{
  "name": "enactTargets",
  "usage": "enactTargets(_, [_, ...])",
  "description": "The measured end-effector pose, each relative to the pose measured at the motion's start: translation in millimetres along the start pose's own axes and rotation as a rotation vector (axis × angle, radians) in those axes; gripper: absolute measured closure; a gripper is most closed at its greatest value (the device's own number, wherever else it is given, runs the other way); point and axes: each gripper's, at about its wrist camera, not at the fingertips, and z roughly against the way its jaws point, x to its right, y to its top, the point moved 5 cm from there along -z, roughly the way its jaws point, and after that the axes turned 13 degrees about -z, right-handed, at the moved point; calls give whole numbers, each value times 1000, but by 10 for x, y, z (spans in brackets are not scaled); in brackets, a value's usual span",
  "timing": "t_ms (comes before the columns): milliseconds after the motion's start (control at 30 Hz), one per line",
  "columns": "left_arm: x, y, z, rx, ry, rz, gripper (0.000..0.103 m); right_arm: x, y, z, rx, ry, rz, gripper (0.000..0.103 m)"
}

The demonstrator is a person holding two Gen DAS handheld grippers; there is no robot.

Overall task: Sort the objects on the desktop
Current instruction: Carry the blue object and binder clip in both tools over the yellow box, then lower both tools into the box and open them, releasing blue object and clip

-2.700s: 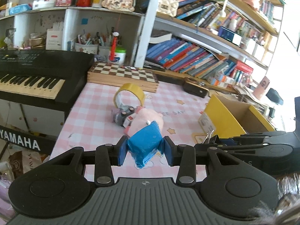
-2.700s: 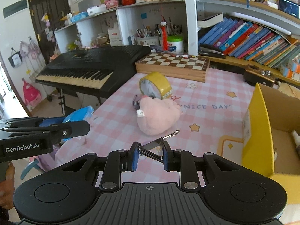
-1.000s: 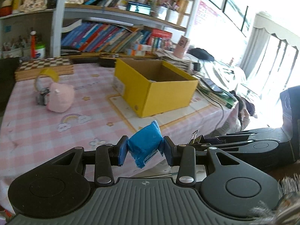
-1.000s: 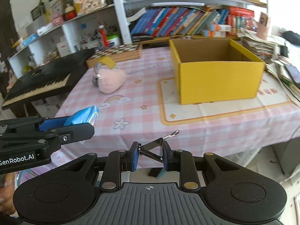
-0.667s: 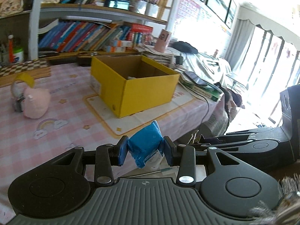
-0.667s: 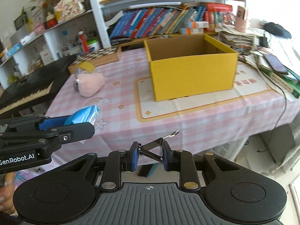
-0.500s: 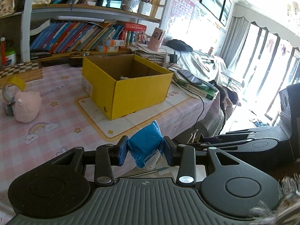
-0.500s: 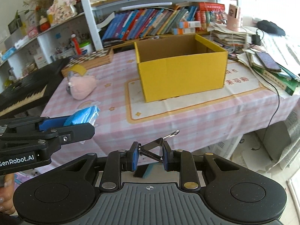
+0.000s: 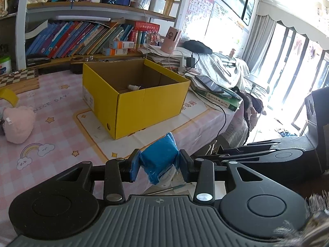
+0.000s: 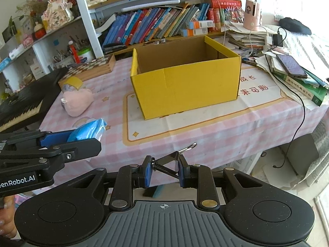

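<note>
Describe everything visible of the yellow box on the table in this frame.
The yellow cardboard box stands upright and open-topped on a cream mat with an orange border on the pink checked tablecloth. Its outside is bright yellow, its inside plain brown cardboard. A white label sits on one short side, and a small round hole near a bottom corner. Inside, a small white-capped item lies on the floor. Neither gripper touches it.

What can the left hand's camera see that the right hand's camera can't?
Only the left wrist view looks into the yellow box, where a small white bottle lies, and shows the window curtains. Only the right wrist view shows the black keyboard. Both show the pink plush toy, the left gripper shut on the blue packet, and the right gripper shut on the binder clip.
</note>
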Motion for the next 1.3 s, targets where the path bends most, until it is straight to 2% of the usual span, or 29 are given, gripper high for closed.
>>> enactTargets(367, [62,264,-421,-6,-20,-8,67,291,330,-189,-10,-10,-4,78])
enactTargets(633, [117,451,-692,4,-3,9,67,488,602,-322,-12,3,25,78])
enactTargets(1000, [156,841,-936,58,78,25,67,615,1094,-475,18,80,94,78])
enactTargets(1300, [-23,1176,-1072,96,177,20,67,550,1602,-613,77,170,151,78])
